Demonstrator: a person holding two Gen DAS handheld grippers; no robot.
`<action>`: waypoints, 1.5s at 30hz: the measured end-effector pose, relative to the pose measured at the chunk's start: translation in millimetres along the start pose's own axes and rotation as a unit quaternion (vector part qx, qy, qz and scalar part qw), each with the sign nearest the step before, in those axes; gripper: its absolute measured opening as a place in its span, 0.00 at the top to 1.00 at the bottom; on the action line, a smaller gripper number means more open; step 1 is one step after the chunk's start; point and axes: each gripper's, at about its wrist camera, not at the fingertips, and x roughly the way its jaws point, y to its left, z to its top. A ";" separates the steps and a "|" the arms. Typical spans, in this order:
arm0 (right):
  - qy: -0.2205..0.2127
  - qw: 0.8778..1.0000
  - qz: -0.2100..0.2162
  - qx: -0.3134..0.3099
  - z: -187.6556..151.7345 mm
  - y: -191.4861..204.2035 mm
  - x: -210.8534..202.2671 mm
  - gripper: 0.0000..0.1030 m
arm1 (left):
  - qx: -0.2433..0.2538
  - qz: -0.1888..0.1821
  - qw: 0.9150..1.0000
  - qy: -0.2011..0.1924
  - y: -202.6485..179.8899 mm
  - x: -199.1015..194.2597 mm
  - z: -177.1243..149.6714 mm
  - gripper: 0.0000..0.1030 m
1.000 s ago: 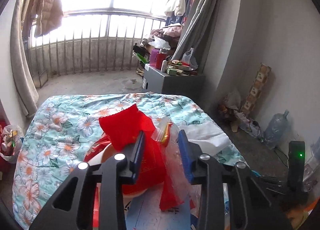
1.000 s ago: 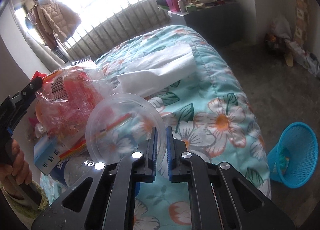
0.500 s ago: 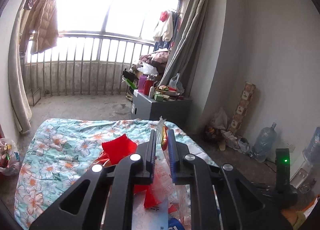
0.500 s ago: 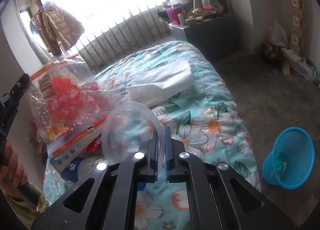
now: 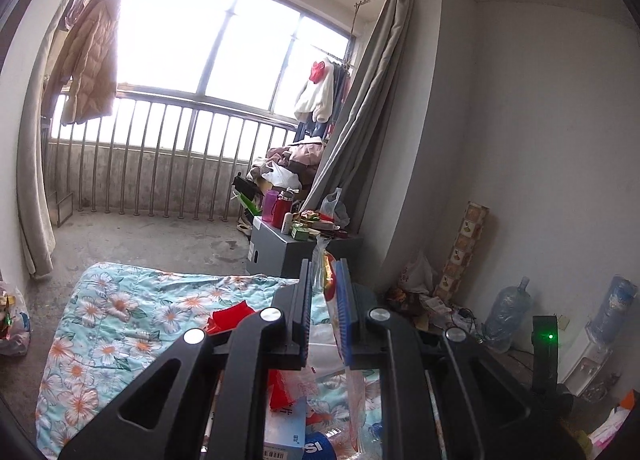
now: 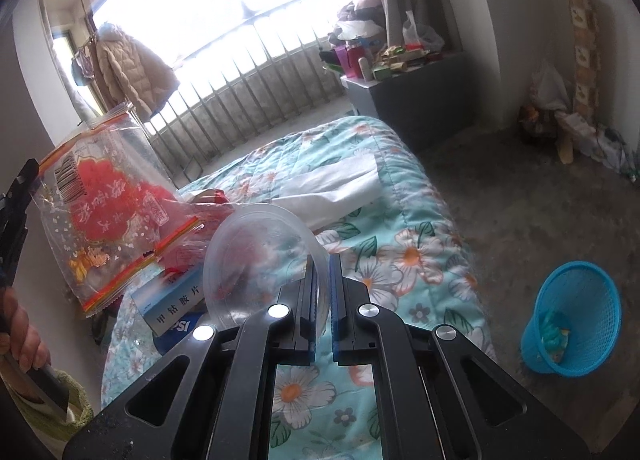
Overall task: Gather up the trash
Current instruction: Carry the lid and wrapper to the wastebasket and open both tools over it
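**Over the floral quilt: both grippers clamped on plastic trash**

Over the bed, left wrist view: the left gripper (image 5: pixel 325 266) has its jaws pressed together on a thin, crinkled clear plastic bag (image 5: pixel 320 344) with red and yellow print; the film stands up between the pads and hangs limp below them. Under it lie a red scrap (image 5: pixel 228 318), a pale blue box (image 5: pixel 285 430) with a barcode, and a blue label with white letters "SI". The quilt (image 5: pixel 116 324) is stitched cotton, turquoise with white and orange flowers. Only this view shows the water jugs (image 5: pixel 506 320) by the wall and a green indicator light (image 5: pixel 551 337).

Right wrist view: the right gripper (image 6: pixel 323 260) is closed tight on the rim of a round, clear, shallow plastic lid (image 6: pixel 256 260), held tilted above the quilt. Here the bag shows whole: flat, zip-top, rainbow-striped edges, a barcode and red Chinese characters too distorted to read. It hangs from the left gripper at frame left, with a hand (image 6: pixel 18 334) on the handle. The box reads "甲钴胺片". Only this view shows the blue mesh basket (image 6: pixel 576 318) on the concrete floor, well apart from the bed, and folded white paper (image 6: pixel 340 184) on the quilt.
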 end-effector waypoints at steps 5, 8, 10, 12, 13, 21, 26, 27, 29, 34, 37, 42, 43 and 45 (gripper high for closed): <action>-0.012 1.000 -0.006 0.012 -0.4 -10.9 -15.3 0.96 | 0.009 -0.007 1.000 0.003 -13.5 -2.9 -2.7 0.91; -0.022 1.000 -0.013 0.018 -0.6 -19.6 -27.3 0.96 | 0.008 -0.019 1.000 0.010 -22.2 1.5 -4.3 0.94; -0.029 0.999 -0.019 0.024 -1.1 -27.1 -36.2 0.96 | 0.005 -0.030 0.999 0.015 -28.3 7.4 -5.3 0.95; -0.035 0.999 -0.023 0.032 -1.4 -35.9 -43.3 0.96 | 0.005 -0.041 0.999 0.019 -35.0 13.6 -6.0 0.95; -0.037 0.998 -0.025 0.036 -1.7 -39.6 -45.9 0.96 | 0.008 -0.046 0.999 0.019 -39.5 17.1 -6.6 0.95; -0.057 0.994 -0.050 0.072 -5.2 -79.5 -67.0 0.96 | 0.003 -0.119 0.992 0.040 -86.4 47.4 -2.8 0.96; -0.075 0.988 -0.077 0.110 -9.1 -118.0 -83.8 0.96 | -0.003 -0.191 0.979 0.071 -140.2 88.0 -3.1 0.96; -0.078 0.986 -0.086 0.119 -10.7 -127.4 -87.0 0.96 | -0.005 -0.204 0.976 0.079 -149.8 96.8 -4.9 0.96; -0.082 0.982 -0.103 0.138 -15.2 -146.1 -91.6 0.96 | -0.007 -0.229 0.968 0.104 -176.7 122.1 -10.6 0.96; -0.085 0.964 -0.151 0.201 -34.2 -206.9 -98.2 0.96 | -0.003 -0.272 0.944 0.187 -239.8 200.1 -45.8 0.96; -0.079 0.951 -0.179 0.239 -49.0 -243.8 -95.9 0.96 | 0.004 -0.285 0.929 0.237 -280.2 249.4 -77.1 0.96; -0.050 0.928 -0.211 0.302 -76.4 -301.6 -74.8 0.96 | 0.031 -0.283 0.903 0.322 -349.1 318.4 -138.6 0.96; -0.042 0.923 -0.215 0.316 -83.6 -314.4 -67.3 0.96 | 0.036 -0.278 0.896 0.345 -361.0 330.9 -153.1 0.96; -0.026 0.914 -0.223 0.337 -93.3 -332.6 -55.1 0.96 | 0.045 -0.267 0.885 0.380 -381.6 355.4 -182.7 0.95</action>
